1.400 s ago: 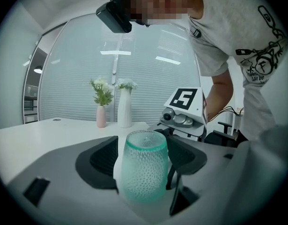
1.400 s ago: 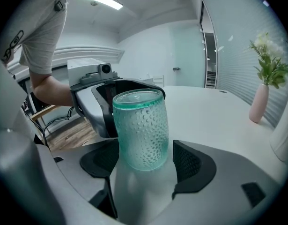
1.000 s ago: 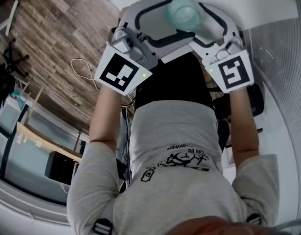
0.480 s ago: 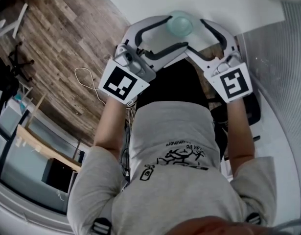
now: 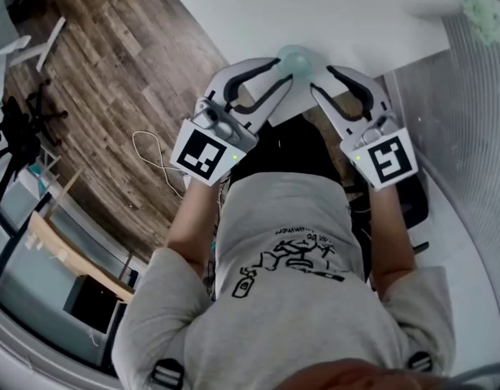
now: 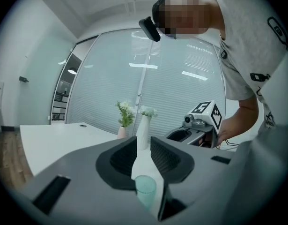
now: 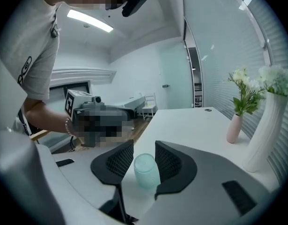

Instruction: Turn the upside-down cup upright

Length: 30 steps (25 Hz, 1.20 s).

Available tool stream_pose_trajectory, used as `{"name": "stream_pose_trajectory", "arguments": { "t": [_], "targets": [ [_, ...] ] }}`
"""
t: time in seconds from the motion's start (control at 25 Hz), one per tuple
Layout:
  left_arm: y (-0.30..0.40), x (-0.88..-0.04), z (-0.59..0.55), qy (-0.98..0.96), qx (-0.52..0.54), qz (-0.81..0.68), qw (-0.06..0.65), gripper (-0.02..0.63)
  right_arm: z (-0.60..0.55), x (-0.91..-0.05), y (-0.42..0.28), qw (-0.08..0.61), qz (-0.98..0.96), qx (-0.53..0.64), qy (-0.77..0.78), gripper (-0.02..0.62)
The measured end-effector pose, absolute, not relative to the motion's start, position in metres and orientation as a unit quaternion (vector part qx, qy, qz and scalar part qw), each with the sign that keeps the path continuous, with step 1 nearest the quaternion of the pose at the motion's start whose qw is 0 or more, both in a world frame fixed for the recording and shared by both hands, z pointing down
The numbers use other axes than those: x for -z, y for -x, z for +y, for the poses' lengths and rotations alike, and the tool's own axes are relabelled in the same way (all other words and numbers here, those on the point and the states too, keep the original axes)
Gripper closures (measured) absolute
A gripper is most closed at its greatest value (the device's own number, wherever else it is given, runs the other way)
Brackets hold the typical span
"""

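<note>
Green cup (image 5: 297, 58) first, operator: where is it, and is it turned?

Desk, I see it standing on the white table (image 5: 347, 15), close to the near edge and apart from both tools. Which way up, I can't settle. In my right gripper view its top reads as a pale flat disc, which could be a base or an open mouth. So I count the turn as unconfirmed. If that disc is the base, the whole job is ahead: grip, lift, flip, set down.

Are you holding anything?

No. My left gripper (image 5: 284, 70) has just been closing. Its jaws stand a narrow slot apart with nothing in it, and through it I see only a vase (image 6: 143, 128) far across the table. My right gripper (image 5: 323, 80) has just been closing too and stands a little wider. The cup shows in its gap, but it sits on the table beyond the pads, not pinched by them.

And the hands?

Both are out in front of the person's torso, forearms roughly parallel, marker cubes nearest the body. The two grippers angle inward like a V, tips near each other, with the cup just past them. I judge both lifted clear of the tabletop. The left points almost level, and the right tips downward more.
</note>
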<state>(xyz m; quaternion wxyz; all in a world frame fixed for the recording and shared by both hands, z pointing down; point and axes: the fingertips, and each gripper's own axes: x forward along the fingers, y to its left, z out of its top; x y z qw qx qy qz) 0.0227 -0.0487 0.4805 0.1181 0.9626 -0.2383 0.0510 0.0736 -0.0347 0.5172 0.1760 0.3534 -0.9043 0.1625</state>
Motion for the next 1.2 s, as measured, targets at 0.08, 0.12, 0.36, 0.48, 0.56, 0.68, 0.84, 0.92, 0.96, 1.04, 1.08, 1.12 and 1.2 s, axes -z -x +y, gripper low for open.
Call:
{"name": "stream_pose_trajectory", "arguments": {
  "t": [0.08,0.12,0.36,0.48,0.56,0.68,0.84,0.92,0.96,1.04,1.08,1.12,1.2],
  "targets": [
    [-0.021,-0.476,-0.050,-0.959,-0.047,-0.247,0.126,0.534,-0.035,-0.507,-0.074,0.174,-0.905,-0.157,-0.354,0.450],
    [-0.020,-0.474,-0.051,-0.958,-0.046,-0.252,0.131,0.548,-0.036,-0.503,-0.073,0.175,-0.906,-0.154,-0.354,0.461],
    [-0.021,-0.442,-0.045,-0.953,-0.031,-0.262,0.147,0.591,-0.034,-0.458,-0.072,0.153,-0.908,-0.140,-0.363,0.523],
    [-0.018,-0.417,-0.048,-0.950,-0.017,-0.269,0.155,0.600,-0.035,-0.431,-0.067,0.142,-0.910,-0.135,-0.366,0.534],
    [-0.017,-0.401,-0.051,-0.950,-0.013,-0.272,0.152,0.603,-0.037,-0.416,-0.065,0.136,-0.910,-0.132,-0.369,0.535],
    [-0.019,-0.385,-0.051,-0.951,-0.018,-0.274,0.145,0.603,-0.037,-0.395,-0.063,0.119,-0.911,-0.133,-0.373,0.540],
    [-0.020,-0.361,-0.051,-0.952,-0.014,-0.271,0.140,0.603,-0.039,-0.365,-0.063,0.099,-0.911,-0.127,-0.380,0.543],
    [-0.020,-0.346,-0.049,-0.954,-0.005,-0.268,0.136,0.603,-0.040,-0.350,-0.063,0.096,-0.911,-0.116,-0.384,0.545],
    [-0.020,-0.339,-0.048,-0.954,-0.002,-0.267,0.134,0.603,-0.040,-0.344,-0.063,0.094,-0.911,-0.112,-0.386,0.546],
    [-0.020,-0.328,-0.045,-0.953,0.005,-0.270,0.135,0.603,-0.039,-0.331,-0.063,0.085,-0.910,-0.110,-0.389,0.548],
    [-0.020,-0.322,-0.045,-0.953,0.009,-0.271,0.137,0.603,-0.039,-0.324,-0.064,0.079,-0.910,-0.111,-0.391,0.549],
    [-0.021,-0.318,-0.044,-0.952,0.012,-0.273,0.138,0.603,-0.039,-0.319,-0.065,0.074,-0.910,-0.111,-0.394,0.550],
    [-0.022,-0.308,-0.044,-0.953,0.011,-0.273,0.131,0.603,-0.039,-0.307,-0.065,0.067,-0.909,-0.107,-0.397,0.552]
  ]
}}
